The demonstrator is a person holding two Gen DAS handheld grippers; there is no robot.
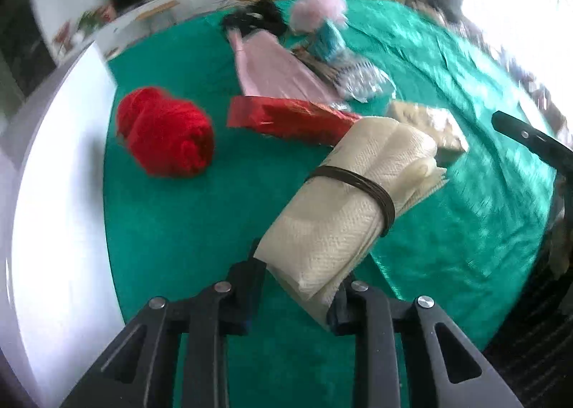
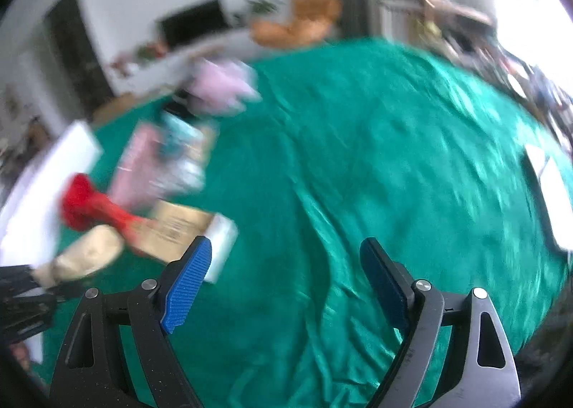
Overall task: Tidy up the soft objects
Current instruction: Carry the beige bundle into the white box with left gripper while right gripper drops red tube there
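- The cream roll [image 1: 343, 214], a rolled cream cloth or paper towel with a dark band [image 1: 361, 186] round its middle, is clamped at its near end in the left gripper [image 1: 297, 286]; the rest of it juts out over the green cloth [image 1: 200, 229], tilted up and to the right.
- Left gripper: both fingers press on the roll's near end, closed as far as the roll allows.
- Right gripper [image 2: 286, 275]: jaws stand wide apart with nothing between the blue pads [image 2: 189, 282]; only green cloth shows below them. In the left wrist view one of its black fingers pokes in at the right edge.
- A red bundle [image 1: 166, 135] lies on the cloth to the left of the roll, well apart from it, near the white rim [image 1: 61, 193] at the cloth's left side.
- A red foil packet [image 1: 290, 119] lies just behind the roll's far end; whether they touch I cannot tell.
- A beige packet [image 1: 429, 125] sits just beyond the roll's tip.
- Further back: a pink sheet [image 1: 272, 67], a crinkly clear wrap [image 1: 365, 80], a teal item [image 1: 327, 41], a pink fluffy thing [image 1: 318, 8] and a black tangle [image 1: 254, 19], bunched together.
- The right wrist view is blurred; the same pile shows at its left, with the roll low at the left edge.
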